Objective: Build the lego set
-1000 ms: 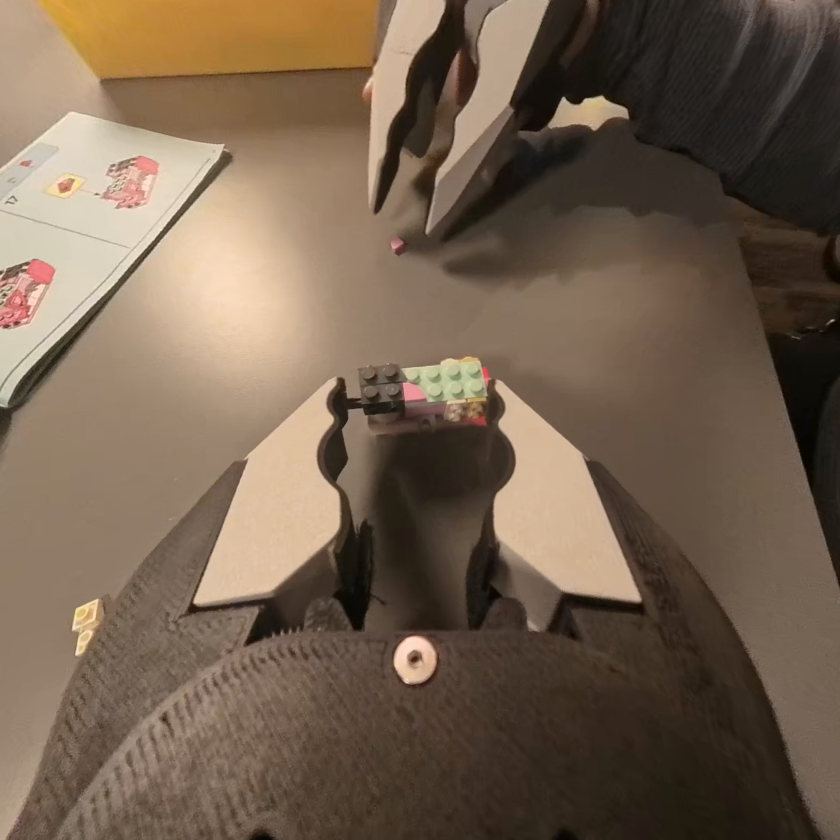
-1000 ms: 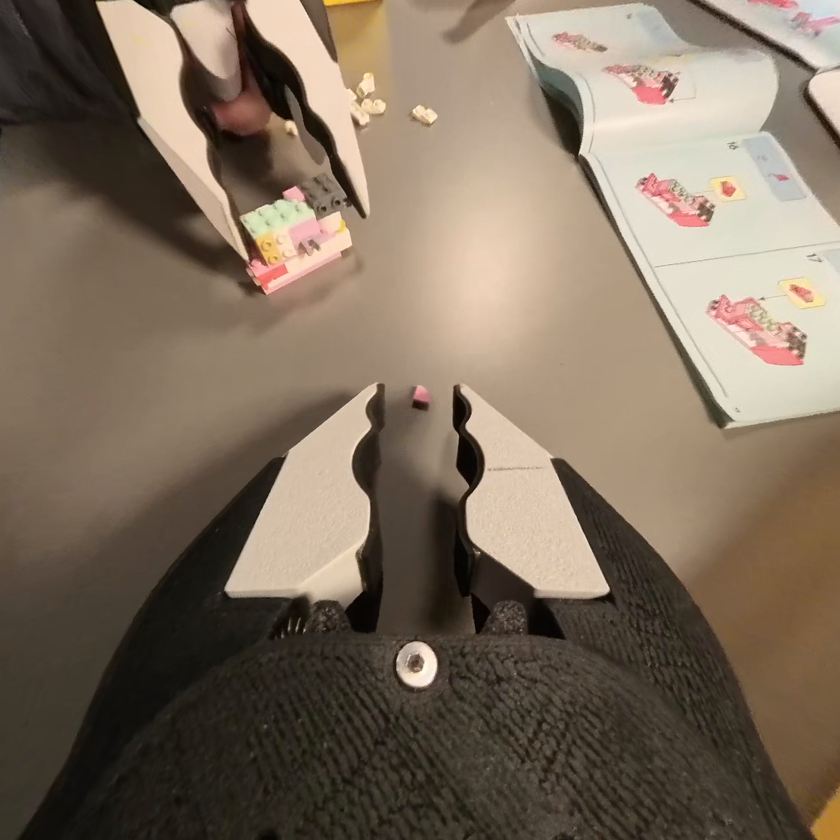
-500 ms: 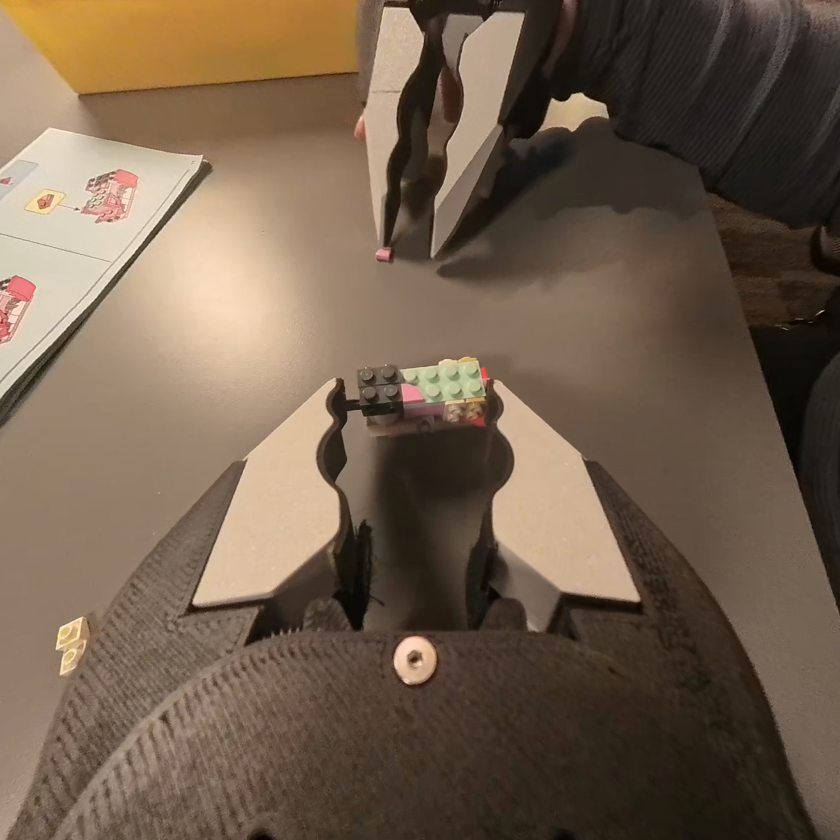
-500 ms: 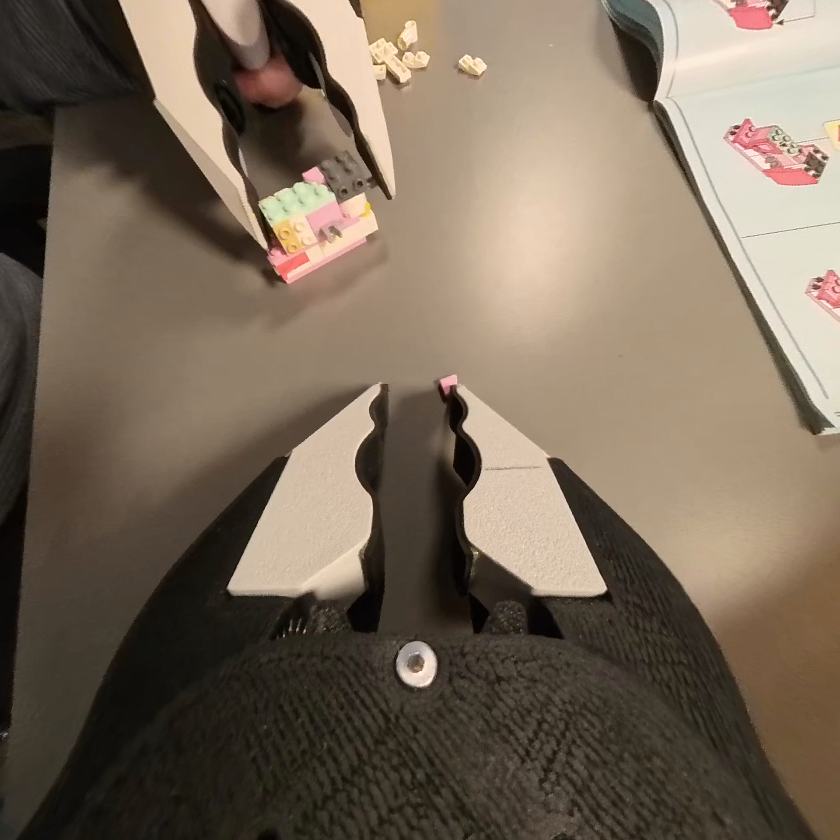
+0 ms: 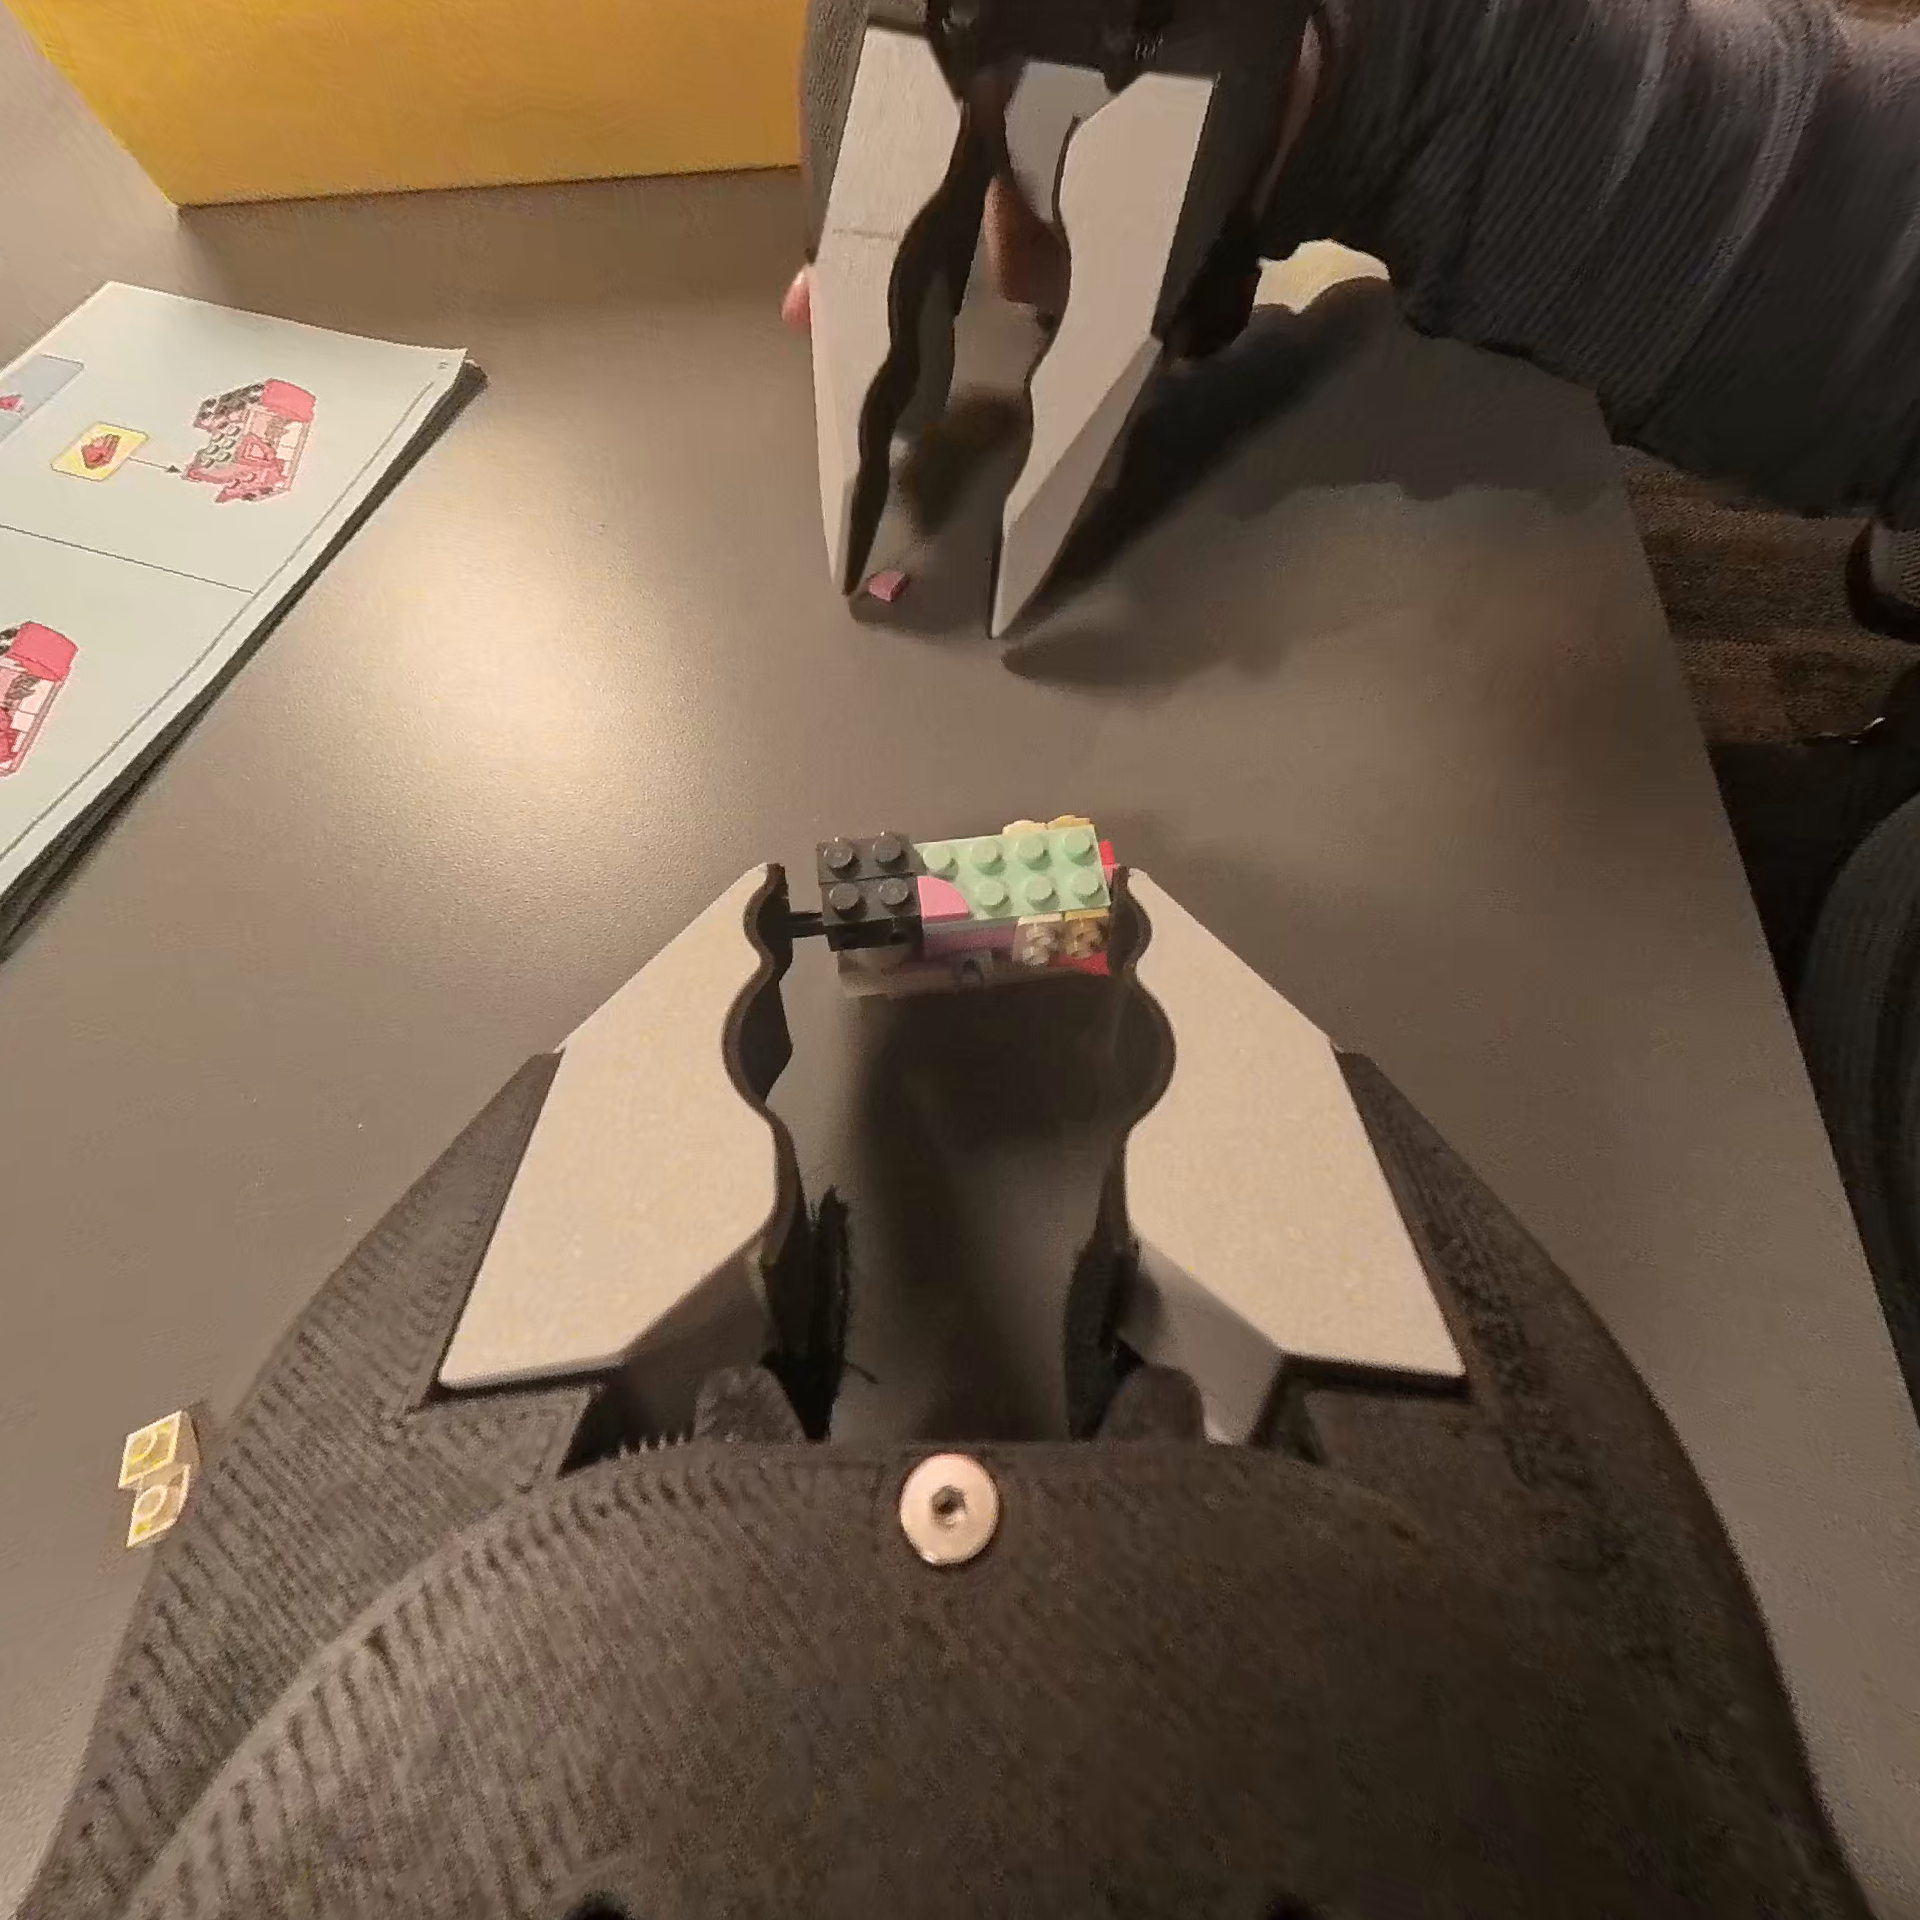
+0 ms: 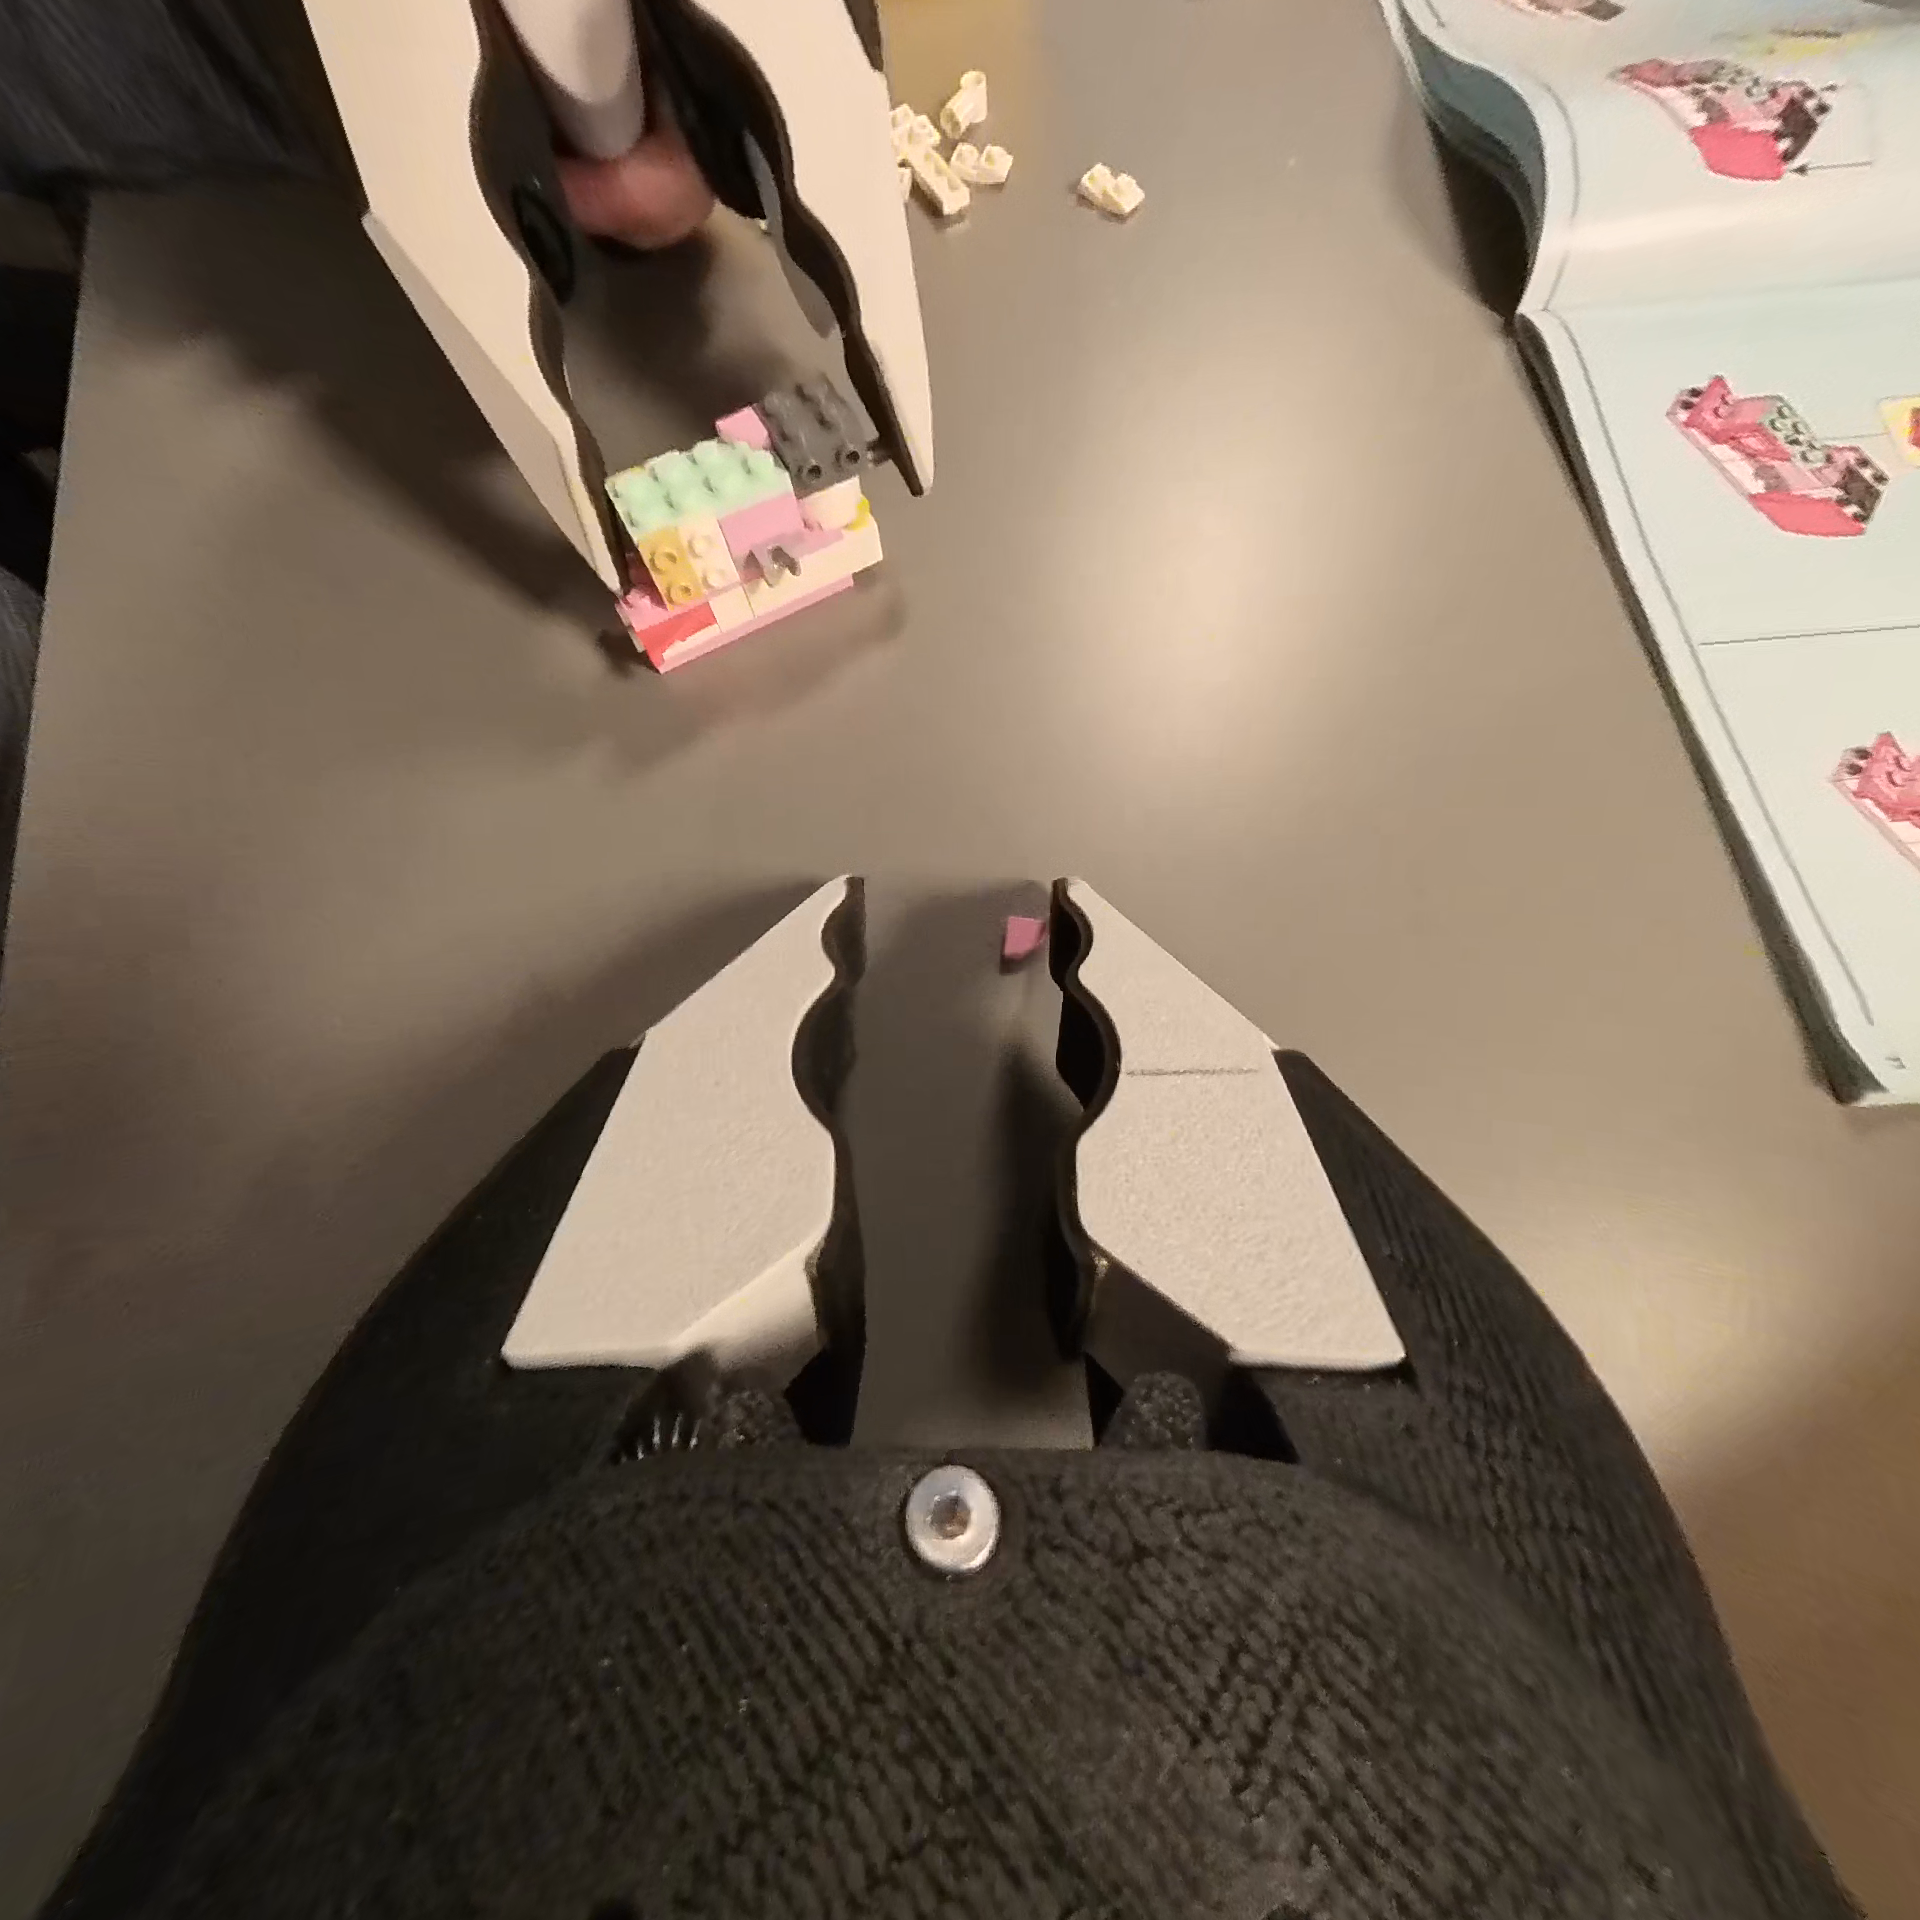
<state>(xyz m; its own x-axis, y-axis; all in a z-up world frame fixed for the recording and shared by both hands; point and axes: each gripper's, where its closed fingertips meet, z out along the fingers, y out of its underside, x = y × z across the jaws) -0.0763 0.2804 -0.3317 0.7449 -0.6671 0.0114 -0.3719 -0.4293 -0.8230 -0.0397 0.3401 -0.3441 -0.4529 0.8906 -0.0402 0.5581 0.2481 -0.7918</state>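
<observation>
My left gripper (image 5: 945, 914) is clamped across a small multicoloured toy-brick model (image 5: 971, 914), steadying it on the dark grey table (image 5: 520, 831). My right gripper (image 6: 956, 914), tilted steeply down with its tips at the table, has its jaws apart around a tiny pink brick piece (image 6: 1021, 935) that lies loose just beside one fingertip. An open instruction booklet (image 6: 1714, 499) lies off to the side, and loose cream bricks (image 6: 956, 156) behind.

Counts on the bench (image 6: 1143, 675)

Two grippers, left gripper (image 5: 951, 914) and right gripper (image 6: 956, 914); one built brick model (image 5: 971, 914); one small loose pink piece (image 6: 1020, 935); one open instruction booklet (image 6: 1766, 520); one yellow box (image 5: 436, 94); about six loose cream pieces (image 6: 956, 156) in a scatter, exact number hard to tell.
</observation>
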